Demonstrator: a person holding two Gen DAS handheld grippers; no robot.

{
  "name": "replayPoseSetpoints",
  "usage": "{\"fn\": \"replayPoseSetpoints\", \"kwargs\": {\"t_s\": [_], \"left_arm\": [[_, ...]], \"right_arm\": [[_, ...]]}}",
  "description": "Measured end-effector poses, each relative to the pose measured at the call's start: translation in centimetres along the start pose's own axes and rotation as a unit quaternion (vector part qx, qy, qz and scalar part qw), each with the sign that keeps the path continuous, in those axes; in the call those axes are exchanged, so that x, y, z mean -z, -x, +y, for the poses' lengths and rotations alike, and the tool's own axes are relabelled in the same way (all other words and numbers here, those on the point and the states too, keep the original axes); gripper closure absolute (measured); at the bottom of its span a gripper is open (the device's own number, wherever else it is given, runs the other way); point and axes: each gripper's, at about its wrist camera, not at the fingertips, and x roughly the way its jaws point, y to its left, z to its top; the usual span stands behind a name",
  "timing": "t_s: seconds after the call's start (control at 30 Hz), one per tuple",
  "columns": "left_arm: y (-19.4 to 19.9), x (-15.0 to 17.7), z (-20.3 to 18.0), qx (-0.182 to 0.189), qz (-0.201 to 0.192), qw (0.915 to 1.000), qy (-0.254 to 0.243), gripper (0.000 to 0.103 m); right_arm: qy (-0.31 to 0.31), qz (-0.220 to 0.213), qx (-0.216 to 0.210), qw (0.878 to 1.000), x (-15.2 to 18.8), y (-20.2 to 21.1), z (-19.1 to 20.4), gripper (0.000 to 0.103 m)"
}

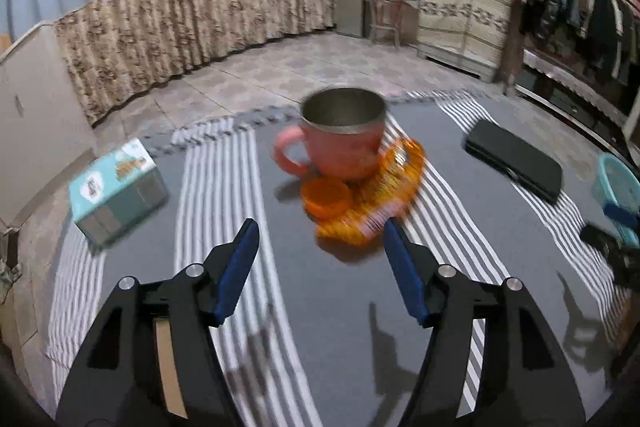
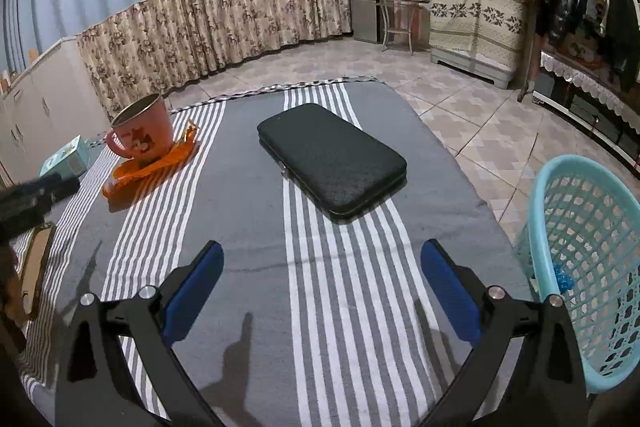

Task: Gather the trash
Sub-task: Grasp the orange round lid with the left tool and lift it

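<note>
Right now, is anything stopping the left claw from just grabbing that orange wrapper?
Yes. A pink mug stands on the far part of the orange wrapper, and an orange cap lies against its near edge. The open left gripper has bare cloth before it.

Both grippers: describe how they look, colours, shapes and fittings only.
The left gripper and right gripper match: two black, angular, hollowed-out arms, each ending in a flat blue rectangular pad. Round silver bolt heads mark the pivots, two per side. A tan strip runs along the left gripper's left arm. No cables, printed markings or sleeves show.
</note>
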Motion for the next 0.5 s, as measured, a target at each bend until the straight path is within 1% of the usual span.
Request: {"fn": "replayPoseSetpoints", "kwargs": {"t_s": [0.07, 0.17, 0.33, 0.43, 0.5], "left_arm": [[-1.5, -1.3, 0.7, 0.010, 0.004, 0.9997, 0.020, 0.040], [-4.0, -2.1, 0.7, -0.002, 0.021, 0.9992, 0.035, 0.040], [-7.2, -1.9, -0.2, -0.014, 0.045, 0.9985, 0.026, 0.040], [-8.1, -1.6, -0.6, -0.011, 0.053, 0.9983, 0.018, 0.040], [-8.5, -1.4, -0.7, -0.003, 0.060, 0.9980, 0.018, 0.043]], "right_arm": [[-0.004, 0.004, -0.001, 1.000, 0.0, -0.2, -0.1, 0.006], [-0.009, 0.009, -0.002, 1.000, 0.0, -0.5, -0.2, 0.006], [-0.014, 0.010, 0.003, 1.000, -0.1, -0.5, -0.3, 0.006], [-0.017, 0.009, 0.006, 1.000, -0.3, -0.5, -0.4, 0.006], [-0.018, 0.008, 0.008, 1.000, -0.4, -0.6, -0.4, 0.006]]}}
